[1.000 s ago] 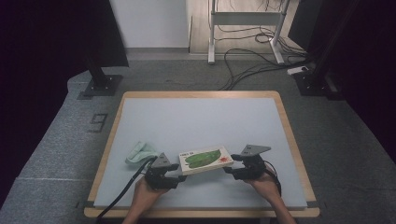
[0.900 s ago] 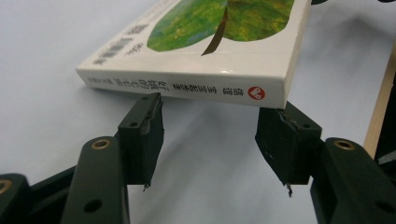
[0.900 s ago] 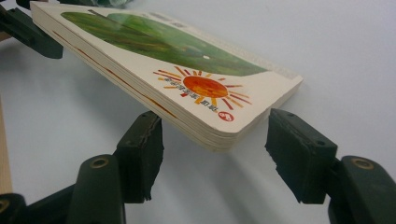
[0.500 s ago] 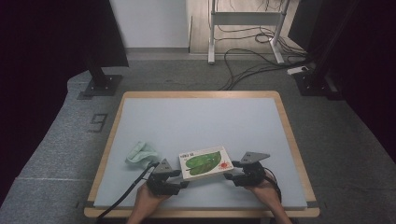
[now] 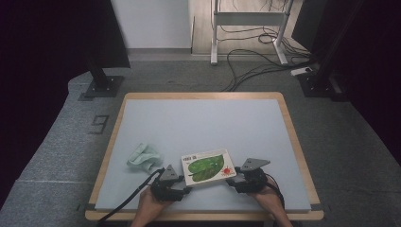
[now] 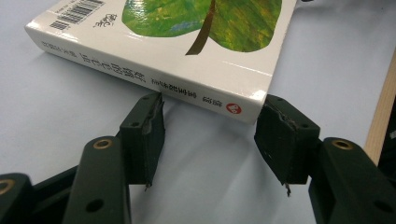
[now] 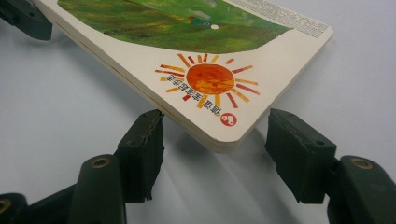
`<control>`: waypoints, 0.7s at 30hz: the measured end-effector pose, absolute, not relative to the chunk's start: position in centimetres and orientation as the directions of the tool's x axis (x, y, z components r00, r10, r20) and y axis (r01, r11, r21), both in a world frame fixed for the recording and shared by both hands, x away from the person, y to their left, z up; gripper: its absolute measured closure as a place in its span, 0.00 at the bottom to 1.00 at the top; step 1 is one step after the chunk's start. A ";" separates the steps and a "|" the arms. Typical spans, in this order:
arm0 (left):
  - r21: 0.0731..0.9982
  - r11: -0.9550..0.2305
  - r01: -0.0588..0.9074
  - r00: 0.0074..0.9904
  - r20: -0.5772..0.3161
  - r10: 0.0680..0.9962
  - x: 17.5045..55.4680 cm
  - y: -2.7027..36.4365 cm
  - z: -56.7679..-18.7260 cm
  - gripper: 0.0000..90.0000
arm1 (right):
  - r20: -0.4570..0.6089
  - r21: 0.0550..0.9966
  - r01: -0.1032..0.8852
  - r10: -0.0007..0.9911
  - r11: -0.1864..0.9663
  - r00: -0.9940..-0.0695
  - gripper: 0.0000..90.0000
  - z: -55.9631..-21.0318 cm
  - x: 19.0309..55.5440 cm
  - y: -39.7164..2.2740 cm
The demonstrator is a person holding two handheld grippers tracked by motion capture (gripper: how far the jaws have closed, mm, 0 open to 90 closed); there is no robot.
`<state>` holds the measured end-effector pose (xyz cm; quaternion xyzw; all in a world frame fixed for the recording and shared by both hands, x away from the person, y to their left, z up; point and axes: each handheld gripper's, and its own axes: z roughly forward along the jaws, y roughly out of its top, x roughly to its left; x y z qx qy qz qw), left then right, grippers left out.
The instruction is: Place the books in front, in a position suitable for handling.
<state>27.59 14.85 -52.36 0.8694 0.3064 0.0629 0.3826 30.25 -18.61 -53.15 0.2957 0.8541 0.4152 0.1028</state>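
White and glossy, the book [image 5: 208, 166] lies between the two grippers near the table's [image 5: 293, 142] front edge. At the left gripper [image 6: 210, 135], the jaws stand partly open; the book's spine corner sits just ahead of the gap, one jaw tip touching the spine's lower edge, the other just beside the corner, nothing clamped. A cloth [image 5: 144, 156] lies beyond that gripper. At the right gripper [image 7: 215, 140], the jaws also stand partly open, the book's rounded corner poking over the gap, unpinched.
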 end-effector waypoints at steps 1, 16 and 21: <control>0.703 -0.521 0.483 0.805 -0.123 0.581 27.6 14.9 -52.4 0.46 | 0.063 0.769 0.415 0.589 0.486 -0.806 0.40 -53.1 30.2 -18.6; 0.709 -0.516 0.480 0.802 -0.115 0.587 27.9 16.2 -51.7 0.33 | 0.061 0.785 0.425 0.627 0.450 -0.777 0.30 -53.1 29.9 -20.5; 0.713 -0.509 0.481 0.798 -0.116 0.591 28.2 17.1 -50.9 0.26 | 0.040 0.785 0.435 0.664 0.441 -0.747 0.23 -52.8 29.7 -21.5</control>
